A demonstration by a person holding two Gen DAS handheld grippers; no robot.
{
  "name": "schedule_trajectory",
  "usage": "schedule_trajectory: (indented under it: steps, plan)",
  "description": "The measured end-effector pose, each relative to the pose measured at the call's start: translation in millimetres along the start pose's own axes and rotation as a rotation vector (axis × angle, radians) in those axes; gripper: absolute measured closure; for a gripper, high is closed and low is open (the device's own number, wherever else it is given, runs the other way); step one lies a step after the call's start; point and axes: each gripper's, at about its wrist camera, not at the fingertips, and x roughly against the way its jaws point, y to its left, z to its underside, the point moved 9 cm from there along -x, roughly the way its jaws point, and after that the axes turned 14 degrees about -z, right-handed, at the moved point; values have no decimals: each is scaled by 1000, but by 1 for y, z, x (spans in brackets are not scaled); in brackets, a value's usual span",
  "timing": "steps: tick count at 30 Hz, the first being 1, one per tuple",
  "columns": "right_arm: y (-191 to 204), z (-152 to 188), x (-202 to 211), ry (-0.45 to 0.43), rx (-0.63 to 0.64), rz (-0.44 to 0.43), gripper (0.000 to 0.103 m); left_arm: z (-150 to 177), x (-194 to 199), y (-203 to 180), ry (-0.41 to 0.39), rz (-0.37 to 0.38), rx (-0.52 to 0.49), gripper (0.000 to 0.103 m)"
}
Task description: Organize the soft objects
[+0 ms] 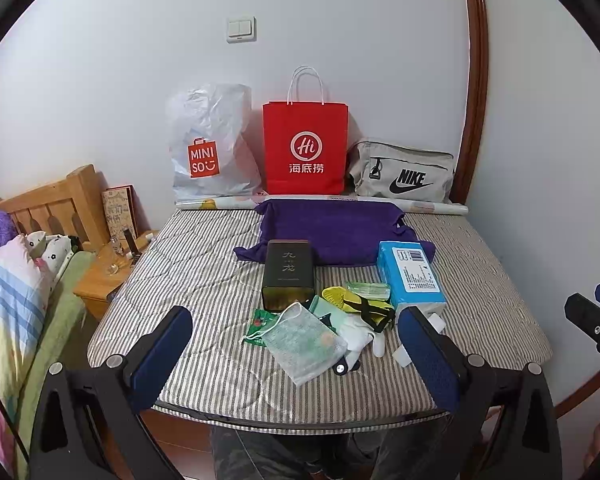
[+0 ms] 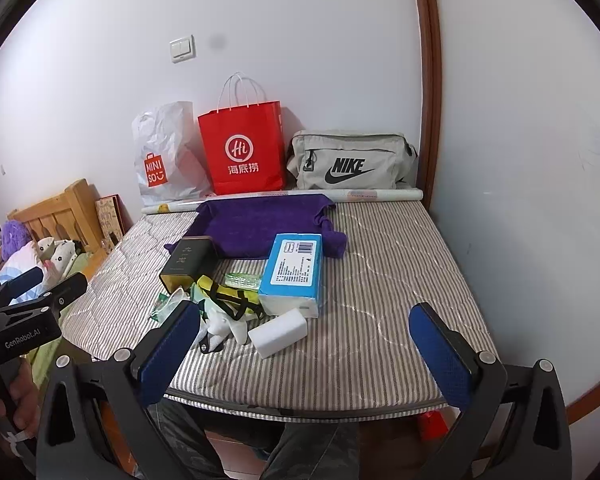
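Note:
A heap of small items lies on the striped mattress (image 1: 203, 280): a pale mesh pouch (image 1: 304, 340), a white glove (image 1: 360, 336), a yellow piece with black straps (image 1: 356, 304) and a green packet (image 1: 259, 324). Behind them stand a dark tin (image 1: 287, 276) and a blue tissue pack (image 1: 414, 276). A white foam block (image 2: 277, 332) lies in front of the tissue pack (image 2: 293, 268). A purple cloth tray (image 1: 340, 228) sits further back. My left gripper (image 1: 295, 312) hovers open before the heap. My right gripper (image 2: 306, 308) is open too, with nothing in it.
Against the wall stand a white Miniso bag (image 1: 207, 148), a red paper bag (image 1: 306, 148) and a grey Nike bag (image 1: 404, 176), with a paper roll (image 1: 432, 206) in front. A wooden nightstand (image 1: 99, 284) and a bed with pillows lie to the left.

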Motion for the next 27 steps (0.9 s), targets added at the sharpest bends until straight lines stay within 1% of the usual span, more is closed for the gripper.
schedule_trajectory:
  steps: [27]
  plan:
    - [7, 3, 5, -5, 17, -7, 0, -3, 5, 4, -1, 1, -1, 0]
